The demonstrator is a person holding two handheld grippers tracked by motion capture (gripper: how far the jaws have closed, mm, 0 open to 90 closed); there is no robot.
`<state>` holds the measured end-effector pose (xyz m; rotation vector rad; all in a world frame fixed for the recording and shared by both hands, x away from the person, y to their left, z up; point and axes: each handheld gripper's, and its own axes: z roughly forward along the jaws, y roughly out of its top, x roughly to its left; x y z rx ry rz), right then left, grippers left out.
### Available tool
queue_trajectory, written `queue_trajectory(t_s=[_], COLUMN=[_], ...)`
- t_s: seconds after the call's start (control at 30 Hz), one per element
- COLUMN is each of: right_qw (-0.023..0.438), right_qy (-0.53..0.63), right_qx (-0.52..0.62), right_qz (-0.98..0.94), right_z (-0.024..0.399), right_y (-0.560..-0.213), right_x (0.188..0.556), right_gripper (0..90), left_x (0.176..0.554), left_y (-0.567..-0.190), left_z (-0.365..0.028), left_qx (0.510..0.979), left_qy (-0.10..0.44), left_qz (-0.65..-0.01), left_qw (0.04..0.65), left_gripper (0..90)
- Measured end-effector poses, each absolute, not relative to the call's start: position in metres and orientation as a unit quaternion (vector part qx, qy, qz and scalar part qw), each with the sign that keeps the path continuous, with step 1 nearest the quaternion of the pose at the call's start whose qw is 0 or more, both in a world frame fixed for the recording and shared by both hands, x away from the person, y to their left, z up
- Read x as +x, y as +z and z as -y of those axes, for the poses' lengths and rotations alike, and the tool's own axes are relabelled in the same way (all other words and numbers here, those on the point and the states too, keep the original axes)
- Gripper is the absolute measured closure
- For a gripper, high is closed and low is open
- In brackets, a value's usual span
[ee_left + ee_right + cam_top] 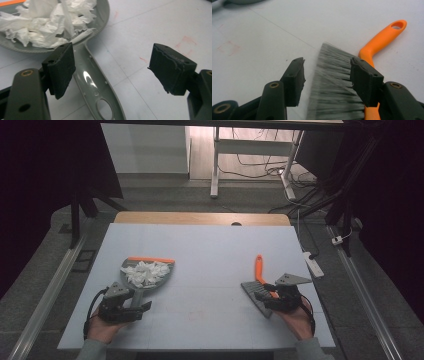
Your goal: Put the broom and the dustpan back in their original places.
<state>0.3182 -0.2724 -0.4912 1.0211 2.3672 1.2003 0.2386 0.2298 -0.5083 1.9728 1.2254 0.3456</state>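
We see dustpan (150,271) left on table (210,245), crumpled tissue scraps (145,272) heaped inside. Sweeping looks done. Left gripper (113,68) jaws wide, straddling pan handle, gripping nothing. Right gripper (327,77) jaws apart over bristles of brush (342,85), orange handle lying flat. We reckon emptying pan remains.

The grey plastic dustpan (97,82) looks glossy, holding crumpled white tissue paper (47,22); the orange-handled plastic brush (382,40) has fine grey bristles; the white table (210,250) is matt.
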Motion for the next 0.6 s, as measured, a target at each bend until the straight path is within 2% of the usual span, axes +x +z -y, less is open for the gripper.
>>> queue_trajectory(t_s=[0.2,0.6], right_qw=[0.160,0.160], right_qy=[0.418,0.421], right_qx=[0.326,0.306], right_qz=[-0.833,-0.839], right_z=[0.279,0.275], right_y=[-0.493,-0.494], right_x=[0.306,0.305], right_gripper=[45.3,45.5], left_x=[0.236,0.236], left_y=[-0.511,-0.512], left_z=[-0.233,-0.234], left_qx=[0.783,0.785], left_qy=[0.130,0.129], left_qz=[-0.465,-0.462], left_qw=[0.392,0.393], left_gripper=[21.7,21.8])
